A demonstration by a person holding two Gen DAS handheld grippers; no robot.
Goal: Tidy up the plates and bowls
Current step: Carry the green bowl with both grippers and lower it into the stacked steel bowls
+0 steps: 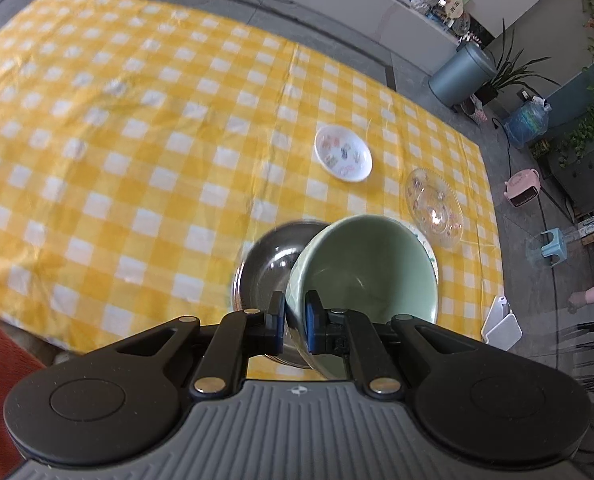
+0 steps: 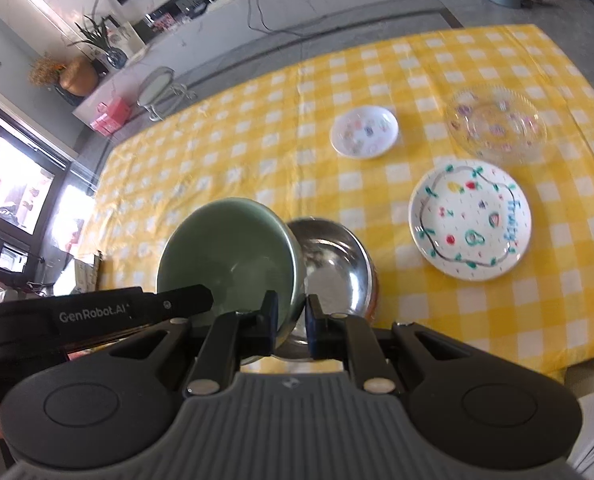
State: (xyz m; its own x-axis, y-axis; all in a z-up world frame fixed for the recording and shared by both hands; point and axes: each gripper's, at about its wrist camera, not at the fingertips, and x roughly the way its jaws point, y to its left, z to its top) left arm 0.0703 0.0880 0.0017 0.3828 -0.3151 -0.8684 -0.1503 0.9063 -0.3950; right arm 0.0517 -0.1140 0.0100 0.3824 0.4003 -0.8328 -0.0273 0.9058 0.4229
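1. Ceramic bowl (image 2: 229, 256) tilted, just left of metal bowl (image 2: 333, 264), rims touching, near table edge.
2. Large plate (image 2: 471, 220) right of the bowls.
3. Small dish (image 2: 364, 132) farther back; glass plate (image 2: 497, 122) to its right.
4. All on the tablecloth (image 2: 257, 128).

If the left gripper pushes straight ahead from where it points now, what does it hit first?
The left gripper is already shut on the green bowl rim. Pushed ahead, that bowl would probably meet the steel bowl beside it first, then the tablecloth; depth is unclear.
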